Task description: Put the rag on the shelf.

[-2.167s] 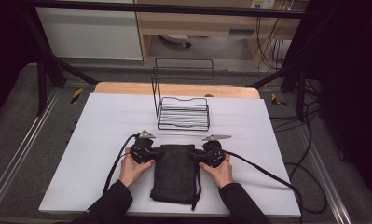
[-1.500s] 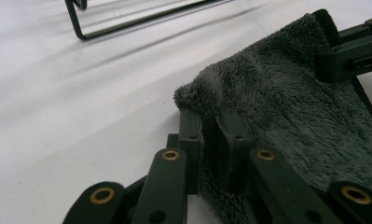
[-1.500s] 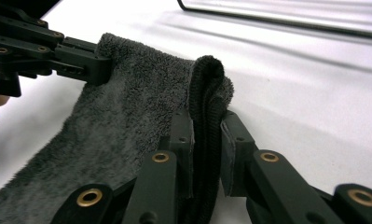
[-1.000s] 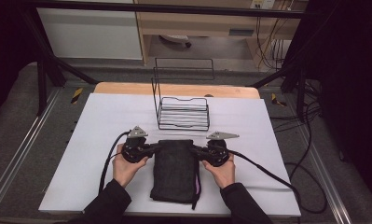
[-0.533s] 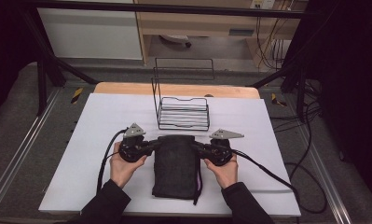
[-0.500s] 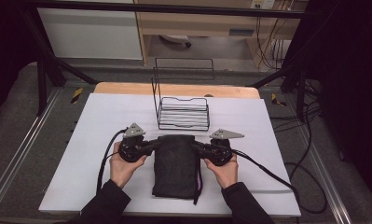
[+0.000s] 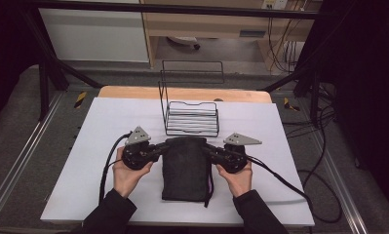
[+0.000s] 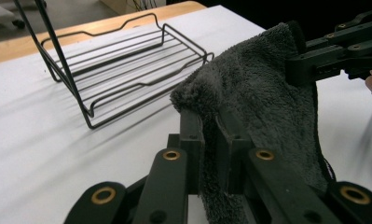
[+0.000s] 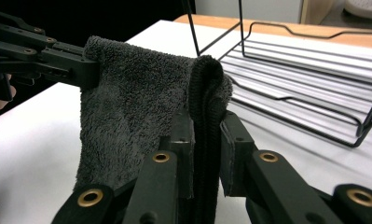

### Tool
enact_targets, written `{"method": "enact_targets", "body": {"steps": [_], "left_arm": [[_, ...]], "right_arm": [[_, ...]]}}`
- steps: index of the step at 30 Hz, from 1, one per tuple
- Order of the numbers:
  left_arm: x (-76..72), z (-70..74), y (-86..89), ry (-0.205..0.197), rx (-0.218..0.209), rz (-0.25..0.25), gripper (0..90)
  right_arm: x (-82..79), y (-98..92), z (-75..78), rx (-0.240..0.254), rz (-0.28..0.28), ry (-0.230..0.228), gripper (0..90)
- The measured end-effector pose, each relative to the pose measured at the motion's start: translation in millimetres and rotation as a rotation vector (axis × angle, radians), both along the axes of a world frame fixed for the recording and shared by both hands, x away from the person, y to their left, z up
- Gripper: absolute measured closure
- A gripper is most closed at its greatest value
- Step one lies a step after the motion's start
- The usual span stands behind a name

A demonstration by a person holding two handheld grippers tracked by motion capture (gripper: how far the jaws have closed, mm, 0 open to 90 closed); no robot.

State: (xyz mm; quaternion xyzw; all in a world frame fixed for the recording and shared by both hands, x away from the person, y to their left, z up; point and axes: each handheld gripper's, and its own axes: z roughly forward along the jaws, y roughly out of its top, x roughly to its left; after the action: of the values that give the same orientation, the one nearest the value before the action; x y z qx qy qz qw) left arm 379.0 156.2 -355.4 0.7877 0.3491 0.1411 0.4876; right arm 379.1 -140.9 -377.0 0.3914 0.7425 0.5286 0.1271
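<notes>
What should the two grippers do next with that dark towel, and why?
Probably carry the towel forward toward the wire rack just beyond it. The left gripper and right gripper each pinch one far corner, jaws shut on the cloth, with that edge raised while its near end seems to lie on the white table.
</notes>
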Motion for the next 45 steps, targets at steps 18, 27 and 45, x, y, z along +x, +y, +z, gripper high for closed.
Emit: {"method": "enact_targets", "body": {"steps": [18,27,45], "left_arm": [[-4.2,39.7,-3.7,-0.125,-0.042,-0.001,82.1],[0.1,60.2,-7.3,-0.177,-0.091,0.011,82.2],[10.3,102.6,-8.5,-0.277,-0.17,0.04,82.4]], "right_arm": [[-7.9,-7.5,43.7,0.019,-0.037,-0.146,78.8],[-8.4,-10.8,66.7,0.028,-0.059,-0.215,78.9],[-0.1,-7.9,113.3,0.06,-0.119,-0.356,79.0]]}}
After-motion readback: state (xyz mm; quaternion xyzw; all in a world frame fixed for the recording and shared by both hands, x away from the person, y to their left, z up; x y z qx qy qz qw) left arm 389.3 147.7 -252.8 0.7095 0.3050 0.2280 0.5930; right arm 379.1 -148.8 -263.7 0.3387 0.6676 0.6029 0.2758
